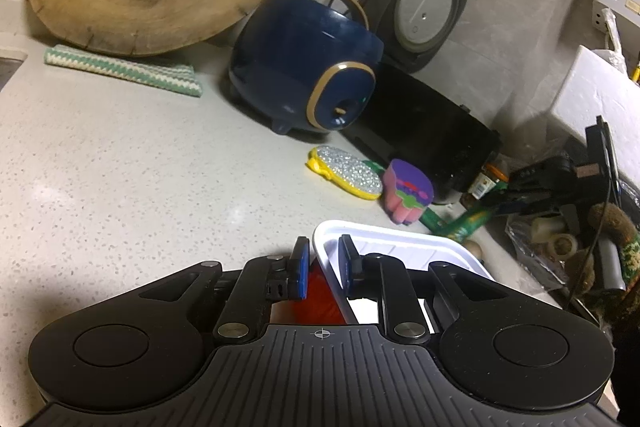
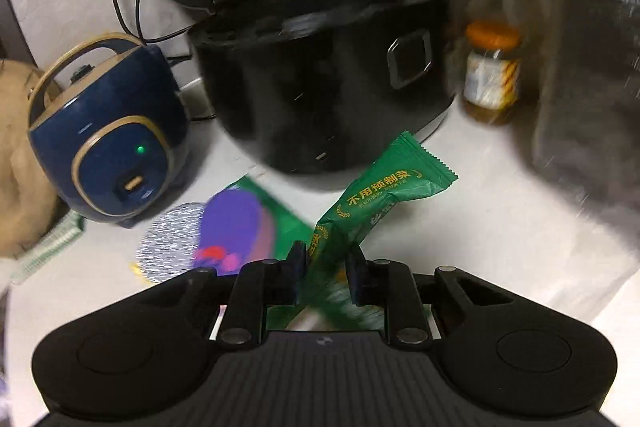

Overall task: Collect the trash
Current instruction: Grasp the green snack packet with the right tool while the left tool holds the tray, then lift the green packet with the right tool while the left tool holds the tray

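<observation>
Trash partly gathered: the right gripper (image 2: 327,259) has closed on a green wrapper (image 2: 376,199) lifted before the black cooker (image 2: 320,79); the left gripper (image 1: 323,267) pinches a white tray's (image 1: 400,247) rim. Another green packet (image 2: 280,211) lies on the bench (image 1: 120,167), seemingly uncollected.

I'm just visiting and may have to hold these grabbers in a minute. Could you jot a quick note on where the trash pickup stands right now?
Left gripper: jaws shut on the rim of the white plastic tray, which sits low over the counter.
Right gripper: jaws shut on the green snack wrapper, lifted in front of the black rice cooker.
Done: tray and wrapper both picked up.
Left: a second green wrapper lies under the purple sponge. No bin is in view, so where to drop things I cannot tell.
</observation>
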Tool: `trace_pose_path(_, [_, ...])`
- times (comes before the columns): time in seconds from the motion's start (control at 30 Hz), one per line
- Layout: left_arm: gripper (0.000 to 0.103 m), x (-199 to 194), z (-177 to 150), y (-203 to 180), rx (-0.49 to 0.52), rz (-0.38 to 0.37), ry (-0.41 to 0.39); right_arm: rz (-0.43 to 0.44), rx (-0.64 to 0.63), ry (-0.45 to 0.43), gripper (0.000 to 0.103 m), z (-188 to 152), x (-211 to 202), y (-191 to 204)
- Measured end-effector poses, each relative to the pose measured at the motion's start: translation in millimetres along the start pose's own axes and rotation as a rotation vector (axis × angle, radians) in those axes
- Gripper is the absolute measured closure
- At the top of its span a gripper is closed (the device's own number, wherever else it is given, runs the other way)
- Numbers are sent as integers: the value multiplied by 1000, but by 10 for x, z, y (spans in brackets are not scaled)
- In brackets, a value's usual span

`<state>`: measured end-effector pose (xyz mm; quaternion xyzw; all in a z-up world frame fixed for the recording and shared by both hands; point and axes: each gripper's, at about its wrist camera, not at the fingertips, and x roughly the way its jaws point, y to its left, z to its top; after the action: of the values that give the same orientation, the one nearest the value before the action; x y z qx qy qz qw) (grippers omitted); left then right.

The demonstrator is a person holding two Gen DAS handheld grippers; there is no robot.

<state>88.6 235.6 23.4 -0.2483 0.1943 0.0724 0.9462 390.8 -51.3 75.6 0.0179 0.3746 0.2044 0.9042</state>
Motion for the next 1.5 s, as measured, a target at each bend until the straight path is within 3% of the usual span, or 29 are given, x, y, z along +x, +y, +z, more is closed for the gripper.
trace_pose_path(0.13, [84,1,2,1,0,0,0,-99,-79,-27,77,-15,36,-150])
trace_pose_path(0.3, [83,2,1,3,-3,-1,1,-164,-102,-45,48,-158,70,-263])
trace_pose_path(0.43, [84,1,2,2,-3,-1,0,-31,-85,-21,43,-317,-133,-277])
trace_pose_path(0.5, [84,0,0,2,-1,0,-1,36,-113,-3,33,-428,-224,-184])
trace_pose_path(0.63, [84,1,1,2,-1,0,0,57,-180,21,32,-625,-276,71])
trace_pose_path(0.73, [84,1,1,3,-1,-1,0,61,-50,43,32,-552,-201,73])
trace_pose_path(0.9, [84,1,0,2,-1,0,-1,50,310,53,28,-344,24,-245])
trace_pose_path(1.03, [83,2,-2,1,-2,1,-1,-46,384,95,28,-209,397,-395])
trace_pose_path(1.07, [83,2,-4,2,-3,1,0,-47,383,104,37,-199,482,-416])
trace_pose_path(1.1, [83,2,-4,1,-4,0,1,-49,375,94,59,-200,520,-425])
trace_pose_path(1.13, [83,1,-4,1,-5,0,2,-51,349,76,73,-198,519,-417])
trace_pose_path(1.17, [83,1,-5,2,-5,-1,3,-31,311,58,78,-195,487,-387])
trace_pose_path(1.33, [82,6,-3,-5,-3,4,8,125,227,-49,92,-194,-38,-313])
trace_pose_path(1.5, [84,15,11,-27,11,13,16,230,185,-163,94,-338,-803,-349])
